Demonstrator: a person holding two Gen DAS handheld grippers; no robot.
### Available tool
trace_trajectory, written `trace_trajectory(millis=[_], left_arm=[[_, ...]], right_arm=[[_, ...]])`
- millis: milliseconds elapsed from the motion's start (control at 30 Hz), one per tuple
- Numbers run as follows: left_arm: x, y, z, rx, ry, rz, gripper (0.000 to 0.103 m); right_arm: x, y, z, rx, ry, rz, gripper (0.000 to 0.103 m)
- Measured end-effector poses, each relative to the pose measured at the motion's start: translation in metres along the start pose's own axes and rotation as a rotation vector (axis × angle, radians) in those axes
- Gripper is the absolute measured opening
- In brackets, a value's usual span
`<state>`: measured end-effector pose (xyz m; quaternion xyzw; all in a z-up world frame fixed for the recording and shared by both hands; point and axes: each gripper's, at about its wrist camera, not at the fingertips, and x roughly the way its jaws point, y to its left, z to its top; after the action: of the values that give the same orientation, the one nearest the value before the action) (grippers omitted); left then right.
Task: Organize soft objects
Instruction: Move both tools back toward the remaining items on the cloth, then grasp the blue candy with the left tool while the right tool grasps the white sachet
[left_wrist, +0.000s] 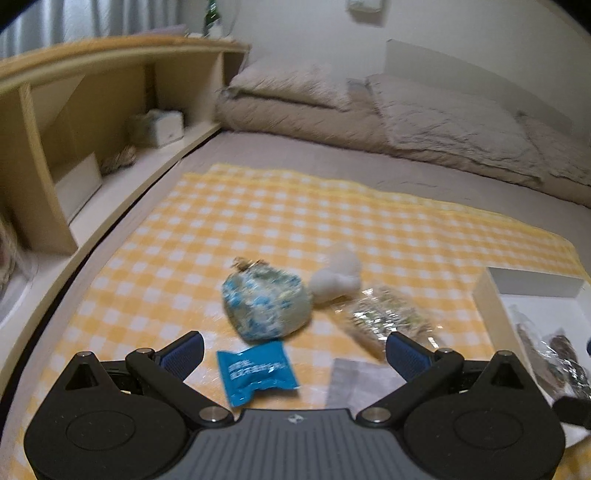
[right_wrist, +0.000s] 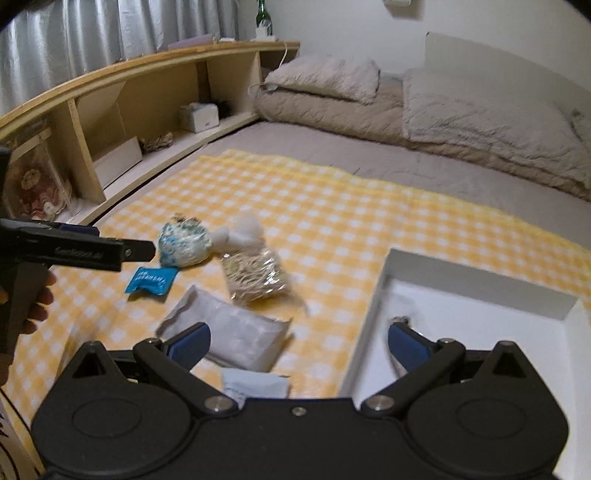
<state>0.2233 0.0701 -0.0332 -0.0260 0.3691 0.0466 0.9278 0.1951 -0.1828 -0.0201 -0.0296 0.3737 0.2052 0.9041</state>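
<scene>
Left wrist view has the left gripper (left_wrist: 294, 350) spread wide with nothing between its blue pads (left_wrist: 183, 355), hanging low over the checked cloth (left_wrist: 258, 221). At lower centre, right between the fingers, lies a blue sachet (left_wrist: 256, 371); just above it sits a blue-speckled pouch (left_wrist: 266, 304), with a white plush (left_wrist: 338, 277) touching its right side and a crinkly clear packet (left_wrist: 388, 321) to the right of that. A grey pack (left_wrist: 360, 384) peeks out at lower right of centre, and the white box (left_wrist: 491, 314) fills the right edge with at least one dark wrapped item (left_wrist: 554, 350) already inside.

The step looks like a pick by the left gripper, and the sachet is the nearest candidate. It is flat and slippery, so I would come down straight, close across its narrow width, and pinch the puffed middle rather than a sealed edge. The cloth may bunch if the pads dig in, so a light touch matters.

Right wrist view shows the right gripper (right_wrist: 298, 347) equally wide and empty, straddling the box's left wall (right_wrist: 369, 314), clear of the left one's path.

Count on the cloth: one sachet, one pouch, one plush, one clear packet and two grey packs, the second (right_wrist: 255, 384) lying partly under the right gripper's body at bottom centre. One box. What it holds is blurred; I cannot count it with confidence.
</scene>
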Motion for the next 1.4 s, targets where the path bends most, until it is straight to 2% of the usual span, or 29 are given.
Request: trace_trajectory(millis=[100, 167, 367, 467, 533, 633, 733, 867, 1033, 1067, 1133, 1200, 1267, 1367, 1400], left_arm=[[0.014, 0.008, 0.0, -0.021, 0.026, 0.012, 0.103], [0.024, 0.012, 0.001, -0.041, 0.048, 0.018, 0.103], [0.046, 0.019, 0.005, -0.095, 0.111, 0.03, 0.103], [0.059, 0.022, 0.004, -0.115, 0.159, 0.054, 0.103], [0.068, 0.024, 0.003, -0.132, 0.189, 0.092, 0.103], [0.077, 0.029, 0.003, -0.153, 0.216, 0.111, 0.103], [0.085, 0.035, 0.003, -0.175, 0.237, 0.106, 0.103], [0.092, 0.038, 0.002, -0.198, 0.266, 0.057, 0.103], [0.097, 0.036, -0.001, -0.207, 0.267, 0.043, 0.101], [0.098, 0.035, -0.001, -0.207, 0.262, 0.047, 0.099], [0.097, 0.031, -0.002, -0.18, 0.253, 0.057, 0.093], [0.097, 0.027, -0.002, -0.154, 0.252, 0.066, 0.086], [0.096, 0.024, -0.002, -0.126, 0.251, 0.075, 0.067], [0.094, 0.023, -0.001, -0.115, 0.257, 0.054, 0.053], [0.092, 0.023, -0.001, -0.115, 0.259, 0.043, 0.052]], right_arm=[[0.007, 0.007, -0.002, 0.02, 0.027, 0.018, 0.1], [0.013, 0.01, -0.003, 0.041, 0.057, 0.05, 0.09], [0.038, 0.019, -0.011, 0.069, 0.18, 0.111, 0.078], [0.05, 0.023, -0.015, 0.07, 0.242, 0.118, 0.073], [0.057, 0.026, -0.019, 0.053, 0.268, 0.118, 0.071], [0.065, 0.031, -0.022, 0.011, 0.295, 0.114, 0.067], [0.072, 0.036, -0.027, -0.025, 0.328, 0.105, 0.059], [0.081, 0.042, -0.031, -0.074, 0.379, 0.082, 0.049], [0.084, 0.047, -0.034, -0.115, 0.405, 0.069, 0.045], [0.084, 0.047, -0.034, -0.117, 0.405, 0.07, 0.037], [0.084, 0.048, -0.034, -0.125, 0.4, 0.062, 0.029], [0.083, 0.049, -0.034, -0.141, 0.396, 0.067, 0.027], [0.082, 0.049, -0.035, -0.149, 0.389, 0.07, 0.024], [0.078, 0.05, -0.033, -0.158, 0.373, 0.069, 0.021], [0.077, 0.049, -0.033, -0.158, 0.368, 0.071, 0.021]])
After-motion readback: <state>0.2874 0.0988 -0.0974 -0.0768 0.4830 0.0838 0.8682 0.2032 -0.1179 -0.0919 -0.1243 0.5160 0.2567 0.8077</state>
